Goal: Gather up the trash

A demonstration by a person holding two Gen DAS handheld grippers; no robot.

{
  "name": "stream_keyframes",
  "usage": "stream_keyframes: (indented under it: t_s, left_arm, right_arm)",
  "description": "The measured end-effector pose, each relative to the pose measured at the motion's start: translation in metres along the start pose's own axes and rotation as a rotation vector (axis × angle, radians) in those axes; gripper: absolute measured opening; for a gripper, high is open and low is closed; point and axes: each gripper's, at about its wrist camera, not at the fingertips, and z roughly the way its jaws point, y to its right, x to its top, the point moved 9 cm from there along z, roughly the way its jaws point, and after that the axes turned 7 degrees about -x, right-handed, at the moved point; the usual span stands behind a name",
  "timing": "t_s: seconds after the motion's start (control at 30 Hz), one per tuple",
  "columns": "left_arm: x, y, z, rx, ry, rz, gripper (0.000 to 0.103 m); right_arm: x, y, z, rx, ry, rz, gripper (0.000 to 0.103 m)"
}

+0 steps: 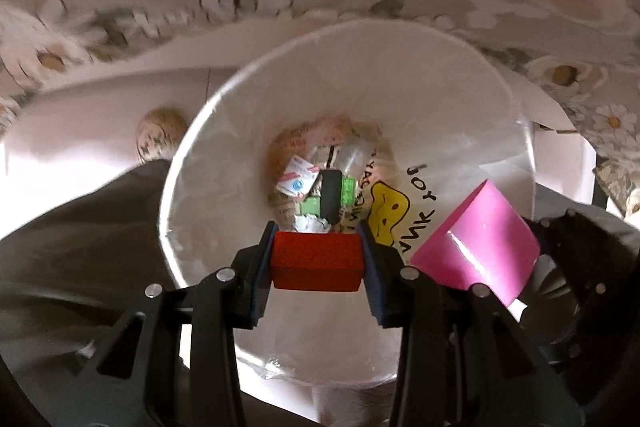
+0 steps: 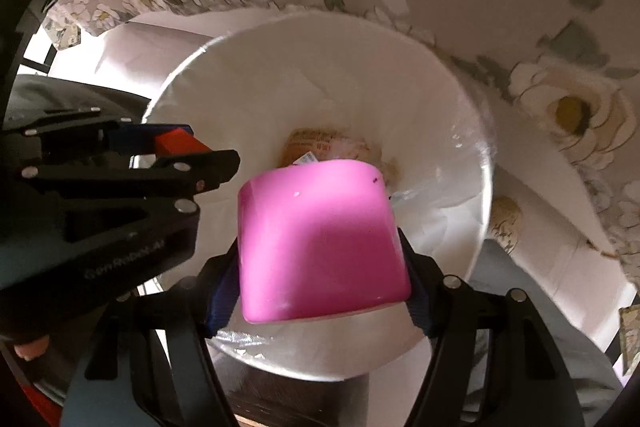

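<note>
Red block (image 1: 317, 259) sits clamped in left tool (image 1: 318, 247) above bin (image 1: 208, 155).

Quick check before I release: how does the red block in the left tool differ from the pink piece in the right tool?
The red block is a matte, flat-sided rectangular block; the pink piece is glossy with rounded edges. The pink piece looks bulkier, spreading the right tool wider than the red block spreads the left tool. The red block sits level, the pink piece looks tilted. Both are clamped between fingers above the open white bin.
</note>
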Motion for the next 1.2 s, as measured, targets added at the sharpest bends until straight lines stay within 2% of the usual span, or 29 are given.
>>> stream_keyframes:
  t_s: [0.1, 0.23, 0.27, 0.33, 0.47, 0.8, 1.0, 1.2]
  left_arm:
    - [0.003, -0.005, 0.009, -0.002, -0.022, -0.03, 0.04]
    - [0.006, -0.003, 0.012, 0.013, -0.024, -0.021, 0.042]
    - [0.006, -0.001, 0.013, 0.014, -0.03, -0.019, 0.051]
    - [0.007, 0.001, 0.016, 0.02, -0.03, -0.019, 0.059]
    - [0.007, 0.002, 0.019, 0.034, -0.028, -0.01, 0.059]
    - [0.007, 0.002, 0.017, 0.039, -0.029, -0.005, 0.059]
    - [0.005, 0.001, 0.014, 0.053, -0.021, -0.004, 0.059]
    - [0.002, -0.002, -0.011, 0.06, 0.022, -0.003, 0.059]
  right_arm:
    - [0.001, 0.002, 0.01, -0.003, -0.019, 0.005, 0.07]
    - [0.0, 0.007, 0.018, -0.025, -0.024, 0.009, 0.071]
    - [0.002, 0.003, 0.021, -0.028, -0.024, 0.009, 0.071]
    - [0.002, 0.003, 0.025, -0.021, -0.03, 0.013, 0.071]
    - [0.013, -0.01, 0.033, -0.021, -0.035, 0.013, 0.073]
    - [0.015, -0.006, 0.042, -0.02, -0.028, 0.014, 0.073]
    - [0.015, -0.006, 0.032, -0.031, -0.03, 0.018, 0.073]
    - [0.016, -0.007, 0.014, -0.05, 0.018, 0.017, 0.073]
